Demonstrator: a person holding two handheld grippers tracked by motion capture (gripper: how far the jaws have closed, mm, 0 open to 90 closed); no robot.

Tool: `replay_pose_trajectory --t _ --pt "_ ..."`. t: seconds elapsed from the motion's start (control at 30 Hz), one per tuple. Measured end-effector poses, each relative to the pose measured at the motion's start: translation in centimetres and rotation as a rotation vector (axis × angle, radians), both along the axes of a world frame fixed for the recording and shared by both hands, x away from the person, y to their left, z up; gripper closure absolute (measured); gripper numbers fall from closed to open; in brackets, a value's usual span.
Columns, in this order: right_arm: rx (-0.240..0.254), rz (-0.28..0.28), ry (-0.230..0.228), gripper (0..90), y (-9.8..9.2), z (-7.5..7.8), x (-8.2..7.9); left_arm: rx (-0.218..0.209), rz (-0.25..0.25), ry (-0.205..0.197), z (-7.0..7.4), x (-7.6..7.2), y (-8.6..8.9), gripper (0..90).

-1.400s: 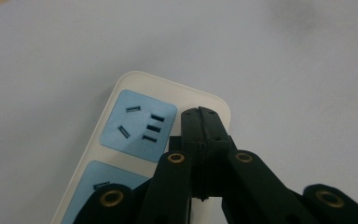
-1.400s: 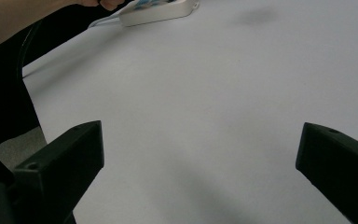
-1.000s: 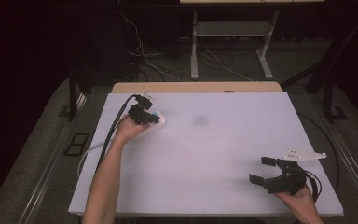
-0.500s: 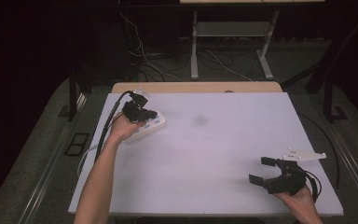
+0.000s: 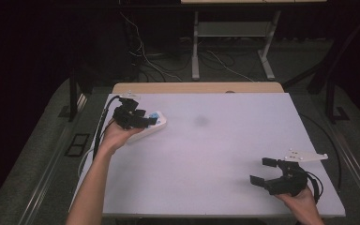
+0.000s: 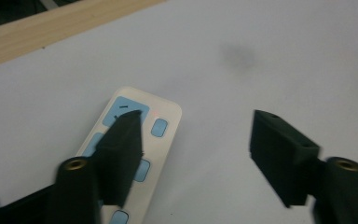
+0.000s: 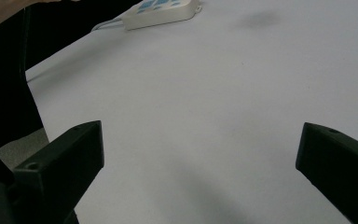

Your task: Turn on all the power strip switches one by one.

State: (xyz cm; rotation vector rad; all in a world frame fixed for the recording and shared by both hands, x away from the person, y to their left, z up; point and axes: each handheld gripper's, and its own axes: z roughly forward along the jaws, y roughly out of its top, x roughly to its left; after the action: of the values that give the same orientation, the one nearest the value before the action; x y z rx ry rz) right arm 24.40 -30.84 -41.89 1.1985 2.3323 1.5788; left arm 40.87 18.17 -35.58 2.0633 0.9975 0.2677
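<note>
A cream remote with blue buttons lies flat on the white table at the far left. My left gripper hovers just above its near end; its jaws have just been opening and stand apart with nothing between them. In the left gripper view the left jaw's tip overlaps the big blue button of the remote, and a small red light glows beside it; the left gripper is open. My right gripper rests open at the near right corner. Far off at the top of the right gripper view lies the remote, beyond the open right gripper.
A dark smudge marks the table right of the remote. A wooden strip runs along the far edge. The left gripper's cable trails off the left edge. Floor cables and a metal stand lie beyond the table.
My left gripper has opened its jaws and drawn back a little to the left and up from the remote, which now shows more. The right gripper has not moved.
</note>
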Motion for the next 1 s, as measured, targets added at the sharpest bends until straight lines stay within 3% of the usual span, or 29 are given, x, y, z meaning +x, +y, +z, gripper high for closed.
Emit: replay_pose_trajectory --t 0.13,0.57,1.0 --pt "0.003 0.002 -0.001 0.7 0.1 0.1 -0.1 -0.034 0.027 0.007 -0.2 -1.2 0.5 0.7" --pt "0.007 -0.002 -0.004 0.7 0.0 0.1 0.0 -0.102 0.027 -0.112 -0.4 -6.8 1.3 0.0" --pt "0.006 -0.001 0.004 0.7 0.1 0.0 0.0 -0.185 0.013 -0.149 -2.8 -12.0 1.8 0.0"
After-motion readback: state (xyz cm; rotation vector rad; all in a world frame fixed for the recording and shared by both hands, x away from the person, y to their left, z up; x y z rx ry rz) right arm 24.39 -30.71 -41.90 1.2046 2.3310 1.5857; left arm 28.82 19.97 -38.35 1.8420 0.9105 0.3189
